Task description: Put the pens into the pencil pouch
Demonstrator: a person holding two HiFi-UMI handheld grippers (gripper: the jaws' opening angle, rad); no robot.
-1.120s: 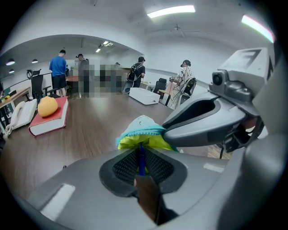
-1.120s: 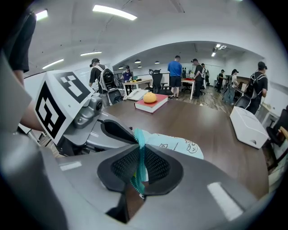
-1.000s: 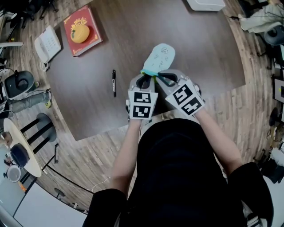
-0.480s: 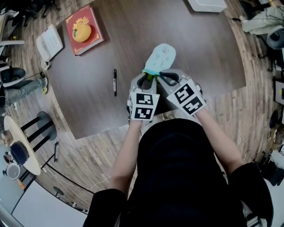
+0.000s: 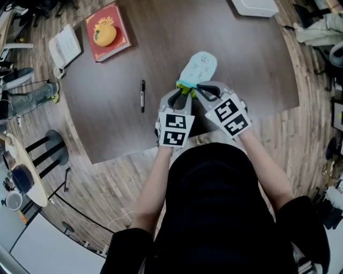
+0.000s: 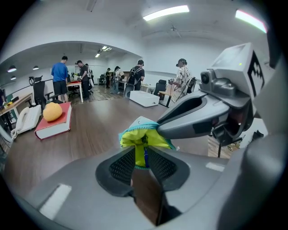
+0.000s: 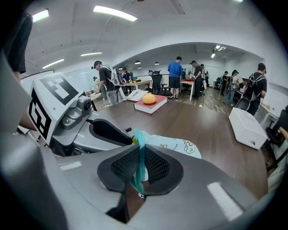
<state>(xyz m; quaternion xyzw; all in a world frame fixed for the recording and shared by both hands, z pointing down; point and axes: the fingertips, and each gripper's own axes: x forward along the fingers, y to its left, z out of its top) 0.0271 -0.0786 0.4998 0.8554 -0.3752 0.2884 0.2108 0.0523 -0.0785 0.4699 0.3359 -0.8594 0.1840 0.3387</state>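
A light blue pencil pouch (image 5: 199, 65) with a yellow-green lining lies on the dark table (image 5: 252, 64), its mouth towards me. My right gripper (image 5: 196, 89) is shut on the pouch's teal zipper edge (image 7: 140, 155). Close beside it, my left gripper (image 5: 182, 92) has its jaws parted, and the lining's edge (image 6: 143, 140) with a small blue zipper pull hangs loosely between them. One black pen (image 5: 142, 95) lies alone on the table to the left of both grippers, away from the pouch.
A red book (image 5: 109, 32) with an orange ball on it and a white desk phone (image 5: 64, 48) sit at the table's far left. A white box (image 5: 254, 6) is at the far edge. The table's near edge runs just under the grippers. People stand far behind.
The left gripper's jaws have spread apart, and more of the yellow lining now shows at the pouch mouth. Both hands and the pen stay where they were.
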